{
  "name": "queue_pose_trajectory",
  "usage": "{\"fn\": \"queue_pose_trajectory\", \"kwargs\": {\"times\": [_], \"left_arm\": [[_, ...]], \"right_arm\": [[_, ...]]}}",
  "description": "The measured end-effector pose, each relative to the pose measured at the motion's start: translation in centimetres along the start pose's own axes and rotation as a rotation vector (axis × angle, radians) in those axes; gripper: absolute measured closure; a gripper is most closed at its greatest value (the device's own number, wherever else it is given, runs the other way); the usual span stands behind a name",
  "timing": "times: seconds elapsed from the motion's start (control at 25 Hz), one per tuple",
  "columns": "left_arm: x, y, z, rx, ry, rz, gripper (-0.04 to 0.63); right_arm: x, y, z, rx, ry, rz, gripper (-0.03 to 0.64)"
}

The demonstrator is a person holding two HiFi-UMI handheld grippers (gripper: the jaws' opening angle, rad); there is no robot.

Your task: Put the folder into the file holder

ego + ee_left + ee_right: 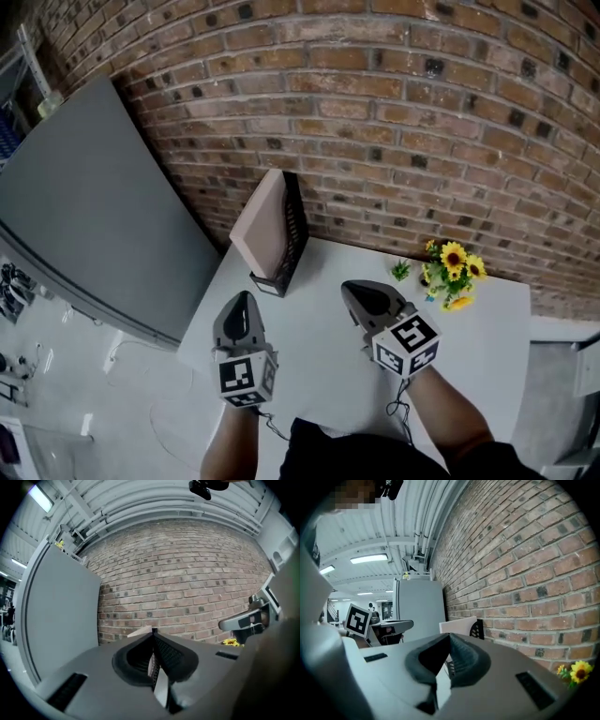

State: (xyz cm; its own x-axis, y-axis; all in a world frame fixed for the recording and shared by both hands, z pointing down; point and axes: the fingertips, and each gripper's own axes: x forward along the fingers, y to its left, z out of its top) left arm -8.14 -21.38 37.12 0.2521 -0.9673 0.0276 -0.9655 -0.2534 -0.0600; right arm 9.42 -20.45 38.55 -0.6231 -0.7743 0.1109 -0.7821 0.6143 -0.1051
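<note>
A pale pink folder stands upright inside the black mesh file holder, at the far left of the white table against the brick wall. My left gripper hovers just in front of the holder, shut and empty. To its right, my right gripper is also shut with nothing in it. In the left gripper view the jaws meet, and the folder's top peeks over them. Past my shut jaws in the right gripper view are the folder and the holder.
A small bunch of yellow flowers lies at the table's far right by the wall. A large grey panel stands left of the table. The table's left edge runs close to the holder.
</note>
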Motion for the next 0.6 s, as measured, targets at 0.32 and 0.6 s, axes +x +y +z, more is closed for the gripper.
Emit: {"fn": "queue_pose_trajectory", "kwargs": {"times": [0.32,0.6], "left_arm": [[-8.3,-1.2,-2.2,-0.125,0.086,0.063,0.588],[-12.1,-1.2,-3.2,-0.161,0.110,0.061,0.588]], "right_arm": [[-0.3,4.8,-2.0,0.039,0.016,0.165,0.614],[0.6,9.4,-3.1,0.049,0.033,0.245,0.614]]}}
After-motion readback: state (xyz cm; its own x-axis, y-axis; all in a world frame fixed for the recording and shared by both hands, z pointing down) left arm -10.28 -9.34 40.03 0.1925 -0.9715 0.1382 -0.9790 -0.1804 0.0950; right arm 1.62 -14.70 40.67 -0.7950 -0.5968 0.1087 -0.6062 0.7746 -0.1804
